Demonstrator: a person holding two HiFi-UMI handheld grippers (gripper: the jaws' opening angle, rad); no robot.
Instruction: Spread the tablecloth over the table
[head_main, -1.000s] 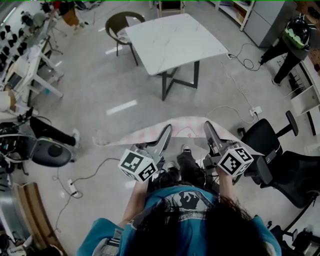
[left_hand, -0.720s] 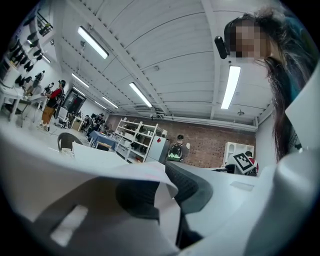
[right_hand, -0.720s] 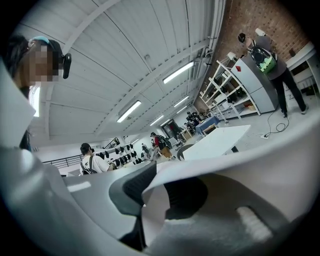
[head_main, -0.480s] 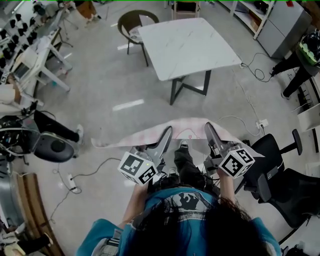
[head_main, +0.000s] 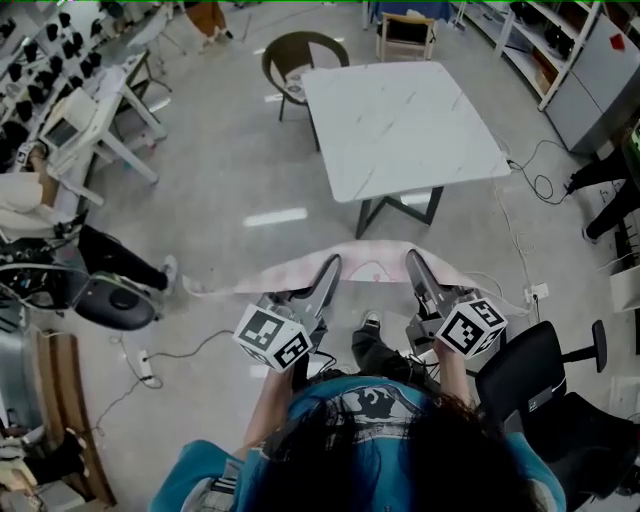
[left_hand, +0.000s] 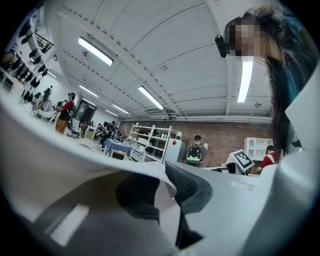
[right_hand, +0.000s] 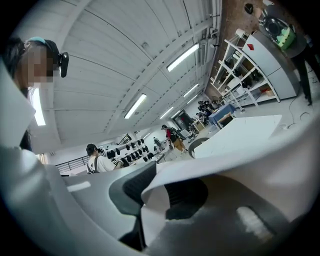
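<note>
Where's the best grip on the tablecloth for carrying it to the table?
Its near hem, pinched from the person's side, as left gripper and right gripper do. Spaced apart, they hold the tablecloth a flat band facing the table; its ends droop, so wider grips might help.

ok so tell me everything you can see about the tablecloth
The tablecloth is a thin, pale pink cloth with a faint check, soft like light fabric. It is held up off the floor, short of the white table, not yet on it. The left gripper and right gripper each pinch one edge; a short span runs between them and both ends trail outward, the left one farther.
</note>
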